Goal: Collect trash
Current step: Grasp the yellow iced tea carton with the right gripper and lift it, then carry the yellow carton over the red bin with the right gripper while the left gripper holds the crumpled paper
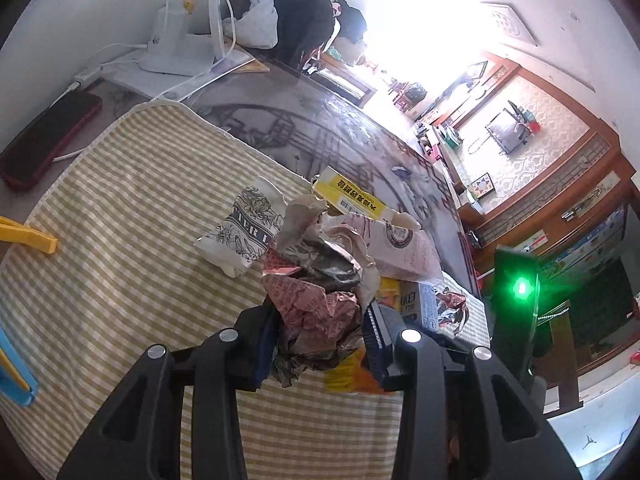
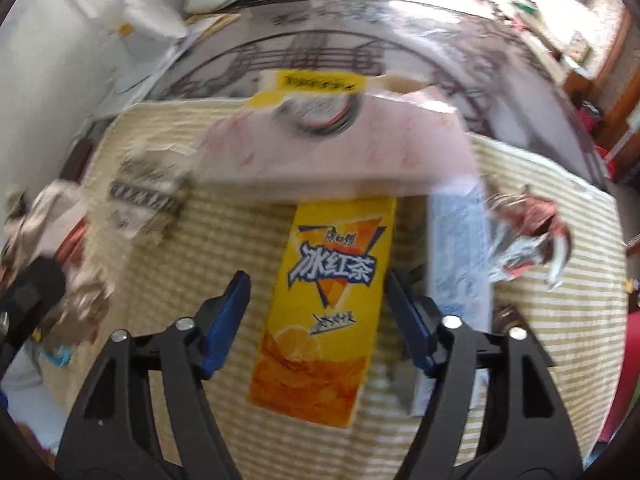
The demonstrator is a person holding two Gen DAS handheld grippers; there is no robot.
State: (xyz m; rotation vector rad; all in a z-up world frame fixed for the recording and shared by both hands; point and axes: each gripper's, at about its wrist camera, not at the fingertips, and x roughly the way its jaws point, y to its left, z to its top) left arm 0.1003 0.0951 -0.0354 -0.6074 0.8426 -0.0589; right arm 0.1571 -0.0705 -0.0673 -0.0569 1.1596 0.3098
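My left gripper (image 1: 320, 320) is shut on a crumpled red and brown paper wrapper (image 1: 320, 280), held above the striped cloth (image 1: 120, 208). My right gripper (image 2: 316, 284) is open, its blue pads on either side of a yellow iced-tea carton (image 2: 324, 312) lying on the cloth (image 2: 540, 340). A pale pink box (image 2: 340, 152) lies across the carton's far end, with a yellow box (image 2: 320, 80) behind it. A light blue carton (image 2: 460, 248) lies right of the yellow one. A crumpled foil wrapper (image 2: 524, 236) is further right. A white printed packet (image 1: 240, 232) lies left of the pile.
A red phone (image 1: 44, 140) and a white lamp base (image 1: 180, 48) sit at the far left of the glass-topped table (image 1: 320, 120). A yellow clip (image 1: 28, 234) and a blue object (image 1: 16, 372) lie at the cloth's left edge. The other gripper's body (image 1: 516, 308) stands at the right.
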